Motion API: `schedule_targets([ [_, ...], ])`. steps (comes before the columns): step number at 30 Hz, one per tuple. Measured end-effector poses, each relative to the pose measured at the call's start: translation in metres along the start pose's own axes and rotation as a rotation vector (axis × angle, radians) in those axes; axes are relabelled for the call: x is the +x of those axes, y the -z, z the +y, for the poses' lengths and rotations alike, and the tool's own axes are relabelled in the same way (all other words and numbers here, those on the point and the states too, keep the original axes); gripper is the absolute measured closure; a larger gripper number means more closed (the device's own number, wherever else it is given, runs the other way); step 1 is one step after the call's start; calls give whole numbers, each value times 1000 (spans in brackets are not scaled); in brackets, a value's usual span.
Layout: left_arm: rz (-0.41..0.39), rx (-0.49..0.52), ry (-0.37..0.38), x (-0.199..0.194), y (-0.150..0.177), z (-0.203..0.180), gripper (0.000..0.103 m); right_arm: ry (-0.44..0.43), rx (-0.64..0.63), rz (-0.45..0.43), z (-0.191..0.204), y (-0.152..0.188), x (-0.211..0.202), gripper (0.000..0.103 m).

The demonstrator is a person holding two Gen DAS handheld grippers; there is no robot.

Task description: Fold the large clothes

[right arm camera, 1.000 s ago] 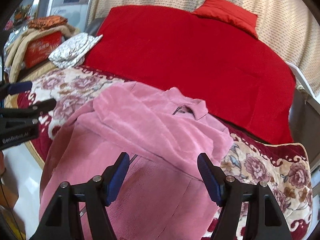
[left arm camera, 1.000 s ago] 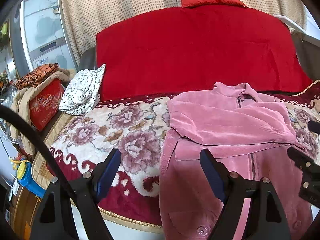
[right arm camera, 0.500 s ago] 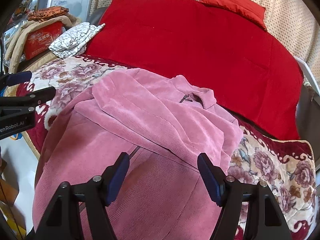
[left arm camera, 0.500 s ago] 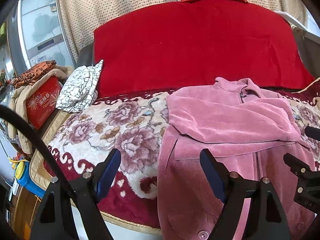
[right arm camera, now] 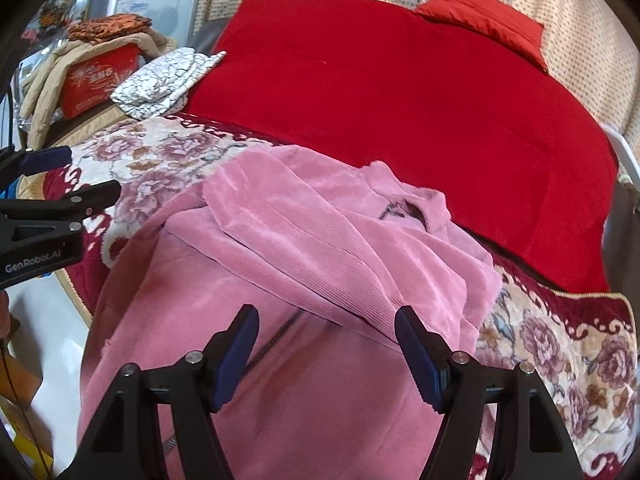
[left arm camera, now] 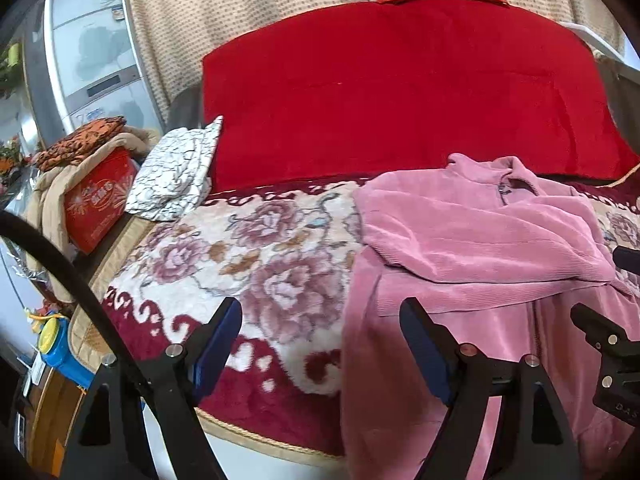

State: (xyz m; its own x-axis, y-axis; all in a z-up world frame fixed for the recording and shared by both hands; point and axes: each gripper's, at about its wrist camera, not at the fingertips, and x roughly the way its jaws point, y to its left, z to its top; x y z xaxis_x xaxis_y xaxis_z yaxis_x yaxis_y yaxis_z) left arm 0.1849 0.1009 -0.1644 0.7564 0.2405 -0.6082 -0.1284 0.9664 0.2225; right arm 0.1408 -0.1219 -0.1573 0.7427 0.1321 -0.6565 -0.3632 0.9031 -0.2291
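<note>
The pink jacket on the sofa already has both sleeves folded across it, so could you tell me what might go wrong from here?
The pink jacket hangs over the sofa's front edge, so lifting the hem could drag it off. The crossed sleeves lie loose and may slide open. Both the left gripper and right gripper are open; a shallow pinch might catch one layer only.

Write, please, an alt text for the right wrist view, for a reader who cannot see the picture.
A pink corduroy jacket lies on a floral blanket, its sleeves folded across its chest and its lower part hanging over the near edge. The right gripper hovers open over it, holding nothing. Behind lies a red cover; the left gripper shows at the left edge.
</note>
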Motion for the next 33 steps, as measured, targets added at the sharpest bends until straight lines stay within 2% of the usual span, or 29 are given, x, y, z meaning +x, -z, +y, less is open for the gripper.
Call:
schedule_targets([
  [10,2,-23,-42,-6,8,26,22,-16,-45,-18,20,-5,-4,29],
  [20,7,-30,-31,-13,15,34,22,-15,-72,-35,31,-7,-12,29],
  [24,82,-14,66,-5,29,32,22,2,-55,-27,21,-3,-13,29],
  [26,151,-10,146,4,43,31,22,10,-22,-12,6,3,-11,29],
  [28,239,-21,233,15,63,33,22,20,42,20,-20,13,-6,29],
  [33,337,-72,324,36,102,43,22,-43,253,85,-88,49,3,29],
])
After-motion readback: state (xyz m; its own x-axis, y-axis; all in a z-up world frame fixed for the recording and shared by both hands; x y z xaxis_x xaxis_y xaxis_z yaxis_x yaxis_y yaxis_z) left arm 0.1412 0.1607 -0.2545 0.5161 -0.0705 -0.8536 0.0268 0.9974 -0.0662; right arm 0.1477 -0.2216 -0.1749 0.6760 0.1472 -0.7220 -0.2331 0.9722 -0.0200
